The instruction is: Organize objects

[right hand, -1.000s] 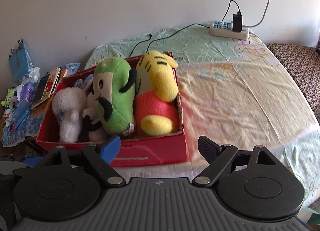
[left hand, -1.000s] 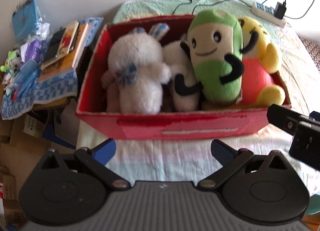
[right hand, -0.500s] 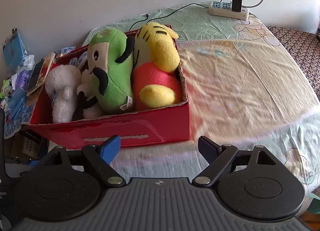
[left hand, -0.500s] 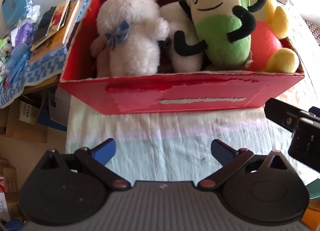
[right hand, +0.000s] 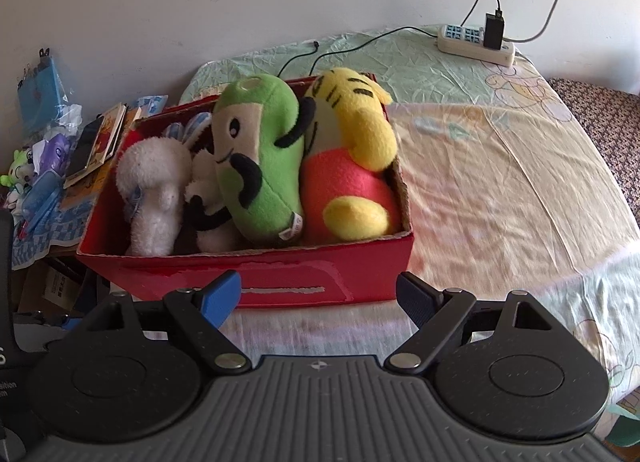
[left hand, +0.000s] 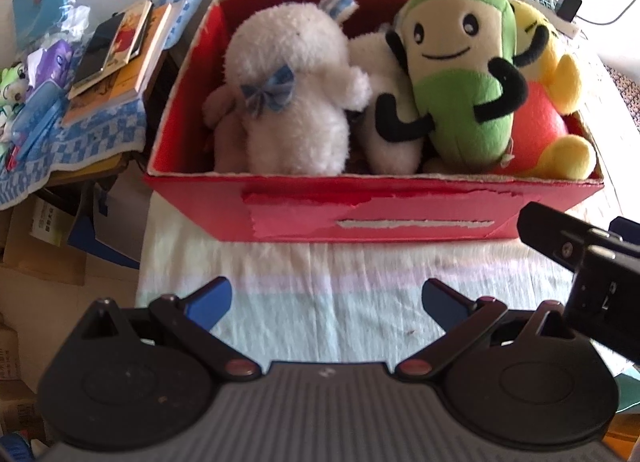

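Observation:
A red cardboard box [left hand: 372, 214] [right hand: 280, 274] stands on the bed near its left edge. Packed inside are a white fluffy rabbit [left hand: 292, 90] [right hand: 154, 190], a green plush with a smiling face [left hand: 460, 74] [right hand: 260, 158], a yellow and red tiger plush [left hand: 548, 118] [right hand: 348, 166] and a white and black plush [left hand: 392, 130] between them. My left gripper [left hand: 326, 304] is open and holds nothing, hovering over the sheet in front of the box. My right gripper [right hand: 318, 294] is open too, just before the box's front wall; part of it shows at the left wrist view's right edge.
The bed sheet [right hand: 500, 190] stretches to the right of the box. A power strip [right hand: 476, 40] with a charger and cables lies at the far side by the wall. A side stand with books [left hand: 116, 50] and small toys [right hand: 36, 166] sits left of the box.
Both views have shifted: the box moved down in the left wrist view after rising, and sits closer to the right gripper's fingers. Both grippers stayed open. The toys have not moved.

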The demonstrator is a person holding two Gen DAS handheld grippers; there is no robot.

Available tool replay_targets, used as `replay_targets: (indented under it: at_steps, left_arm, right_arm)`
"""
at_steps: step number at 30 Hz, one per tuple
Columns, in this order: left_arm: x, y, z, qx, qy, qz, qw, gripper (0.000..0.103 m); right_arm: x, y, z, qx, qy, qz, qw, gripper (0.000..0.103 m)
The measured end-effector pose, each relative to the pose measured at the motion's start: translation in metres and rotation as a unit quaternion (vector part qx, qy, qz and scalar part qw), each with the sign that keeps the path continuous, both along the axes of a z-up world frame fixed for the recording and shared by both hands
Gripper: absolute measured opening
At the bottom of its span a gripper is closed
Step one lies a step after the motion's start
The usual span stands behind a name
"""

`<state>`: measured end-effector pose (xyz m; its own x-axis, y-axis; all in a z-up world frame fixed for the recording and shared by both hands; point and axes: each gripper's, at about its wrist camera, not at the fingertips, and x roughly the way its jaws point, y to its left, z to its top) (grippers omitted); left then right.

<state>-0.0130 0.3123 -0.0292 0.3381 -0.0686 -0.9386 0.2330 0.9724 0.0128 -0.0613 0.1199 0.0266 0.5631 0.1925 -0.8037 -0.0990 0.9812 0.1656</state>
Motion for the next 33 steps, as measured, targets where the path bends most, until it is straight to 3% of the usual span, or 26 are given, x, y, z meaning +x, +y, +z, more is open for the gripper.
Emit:
replay_targets:
  at_steps: [16,33]
  left_arm:
    - [0.005,0.012,0.030,0.015,-0.078,0.017,0.9967,0.101]
    - [0.013,0.011,0.047,0.014,-0.127,0.015,0.9917,0.101]
  right_arm:
    - [0.004,0.006,0.018,0.016,-0.050,0.005,0.999,0.075]
    - [0.009,0.005,0.015,0.046,-0.074,-0.002,0.996,0.040]
